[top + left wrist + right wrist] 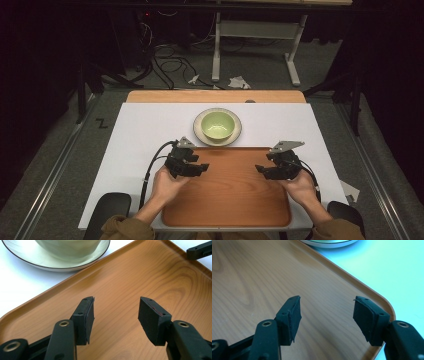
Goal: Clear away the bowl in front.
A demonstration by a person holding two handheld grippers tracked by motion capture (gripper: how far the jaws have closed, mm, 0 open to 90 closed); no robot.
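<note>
A person's two hands hold a pair of tongs over a wood-grain tray (227,195) that lies at the lower centre of the high view, on a white-topped counter (140,130). The left tongs (192,167) sit at the tray's upper left corner, the right tongs (272,170) at its upper right — each pointing inward toward the other, well apart. Both stand wide with nothing between the pads: in the left gripper view the left tongs (116,315) frame bare tray surface, and in the right gripper view the right tongs (327,315) do the same near the tray's rounded corner. Just beyond the tray's far edge, at the middle of the high view, a pale green bowl (218,125) rests on a cream plate (200,131) — the plate's rim lies just beside the tray, at the top left of the left gripper view. Cables and scraps of paper litter the floor (260,65) at the top of the high view.
</note>
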